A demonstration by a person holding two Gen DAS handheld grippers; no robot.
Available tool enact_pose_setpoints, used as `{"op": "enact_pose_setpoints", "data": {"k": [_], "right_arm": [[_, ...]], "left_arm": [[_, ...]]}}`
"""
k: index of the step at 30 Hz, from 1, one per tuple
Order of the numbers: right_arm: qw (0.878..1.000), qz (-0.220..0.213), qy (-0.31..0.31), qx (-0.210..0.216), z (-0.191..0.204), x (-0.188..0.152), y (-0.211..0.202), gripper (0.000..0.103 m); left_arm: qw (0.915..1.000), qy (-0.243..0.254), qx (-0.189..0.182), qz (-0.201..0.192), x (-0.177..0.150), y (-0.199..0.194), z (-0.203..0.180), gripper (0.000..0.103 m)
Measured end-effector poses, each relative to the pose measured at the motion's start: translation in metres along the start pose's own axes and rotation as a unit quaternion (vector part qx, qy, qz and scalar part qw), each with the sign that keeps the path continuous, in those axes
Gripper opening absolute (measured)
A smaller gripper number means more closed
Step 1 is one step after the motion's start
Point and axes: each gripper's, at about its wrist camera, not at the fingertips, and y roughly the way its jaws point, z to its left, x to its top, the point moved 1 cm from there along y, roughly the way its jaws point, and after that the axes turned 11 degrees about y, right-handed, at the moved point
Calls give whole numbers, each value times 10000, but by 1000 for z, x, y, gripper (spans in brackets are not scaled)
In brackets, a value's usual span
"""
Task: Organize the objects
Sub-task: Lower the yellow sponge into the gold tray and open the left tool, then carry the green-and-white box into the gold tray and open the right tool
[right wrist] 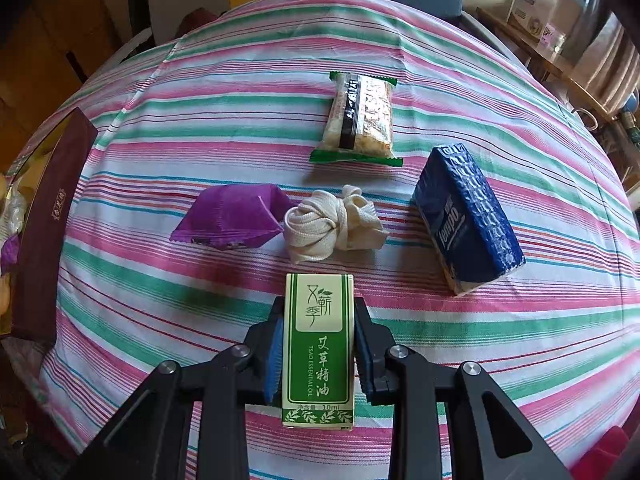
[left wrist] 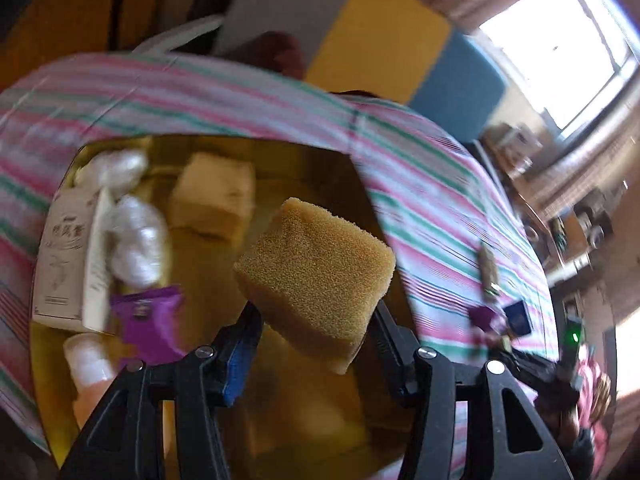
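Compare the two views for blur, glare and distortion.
Left wrist view: motion-smeared tablecloth and box contents, only the sponge in the left tool sharp; window blown out white. Right wrist view: crisp throughout, green essential-oil box label legible in the right tool, soft even light. Both: fisheye bending of the stripes.

A striped cloth (right wrist: 400, 32) covers the bench. On it lie a snack bar (right wrist: 360, 116) at twelve o'clock, a purple packet (right wrist: 232, 216) beside a knotted white lace (right wrist: 332, 224) at centre, and a blue tissue pack (right wrist: 468, 216) at three o'clock.
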Motion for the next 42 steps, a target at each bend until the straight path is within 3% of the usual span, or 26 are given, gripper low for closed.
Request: {"op": "enact_pose_setpoints", "data": {"k": [3,7,11,15,24,28,32,42], "right_arm": [[10000,3,6,5,0,0,0,31],[10000,4,10,8,0,0,0,31],[10000,6,12,11,0,0,0,31],[10000,13,29,26,-1,0,0,31],[10000,2,-6,-10,0,0,0,31],[10000,-9,-39,-47,1,0,0,31],[9998,5,-135,-168,6,-2,3,31],[9996,-38,-123,-249,8,-5,2,31]], "left_arm": [[9989,19,402,243,4,15,19,54],[9964,-55,674,510,7,41,35,56],[9925,53,1102,516,10,51,35,64],[9921,53,1123,564,12,49,32,67],[9855,501,1622,11,11,9,21,76],[9742,824,2009,-613,-1,-26,7,76],[9678,878,2100,-1073,-19,-57,-1,76],[9699,794,2005,-1126,-49,-77,6,76]]}}
